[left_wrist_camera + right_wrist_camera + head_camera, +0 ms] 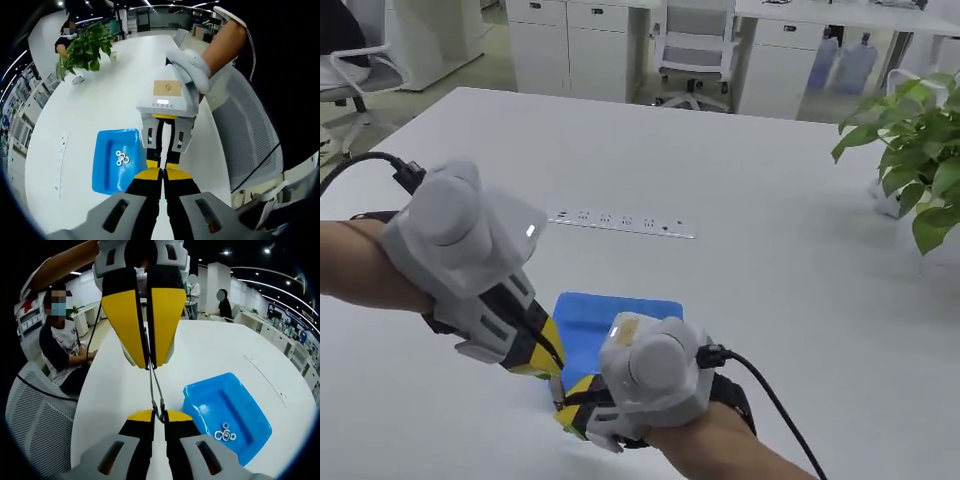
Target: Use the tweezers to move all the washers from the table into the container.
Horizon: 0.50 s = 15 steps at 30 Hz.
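Tweezers [155, 390] are gripped at both ends: the left gripper [148, 365] is clamped on one end and the right gripper [159, 417] on the other. The jaws are pointed nose to nose, so the long axis is run straight between them. The container [235, 400] is sat just beside the right gripper's tip, with washers [226, 434] bunched inside. No washer can be made out on the table [770, 200]. Both grippers are held low, angled toward each other.

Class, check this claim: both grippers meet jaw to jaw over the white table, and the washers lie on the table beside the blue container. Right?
No: the washers lie inside the blue container, as the right gripper view shows. The rest holds.
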Tool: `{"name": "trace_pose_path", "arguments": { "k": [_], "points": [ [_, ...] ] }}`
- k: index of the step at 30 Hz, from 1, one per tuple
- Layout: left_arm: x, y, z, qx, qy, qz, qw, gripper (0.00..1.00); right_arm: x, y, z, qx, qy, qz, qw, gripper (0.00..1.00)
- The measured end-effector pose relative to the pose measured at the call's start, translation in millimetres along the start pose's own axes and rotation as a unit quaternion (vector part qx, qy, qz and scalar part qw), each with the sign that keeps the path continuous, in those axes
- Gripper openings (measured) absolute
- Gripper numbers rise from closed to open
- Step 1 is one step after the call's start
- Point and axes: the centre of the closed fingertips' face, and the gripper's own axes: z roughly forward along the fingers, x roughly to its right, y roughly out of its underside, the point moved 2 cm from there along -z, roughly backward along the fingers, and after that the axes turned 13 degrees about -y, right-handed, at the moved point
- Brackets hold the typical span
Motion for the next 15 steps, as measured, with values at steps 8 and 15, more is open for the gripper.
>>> {"name": "trace_pose_path", "arguments": {
  "k": [8, 15],
  "points": [
    [-12.9, -16.4, -4.0, 0.007, -0.005, 0.017, 0.9998, 0.05, 12.0, -7.7, -19.5, 0.006, 0.019, -0.006, 0.9998, 0.08],
    [-25.6, -30.4, -1.9, 0.015, -0.011, 0.030, 0.9994, 0.05, 24.9, -9.2, -36.7, 0.005, 0.037, -0.010, 0.9993, 0.08]
  ]
}}
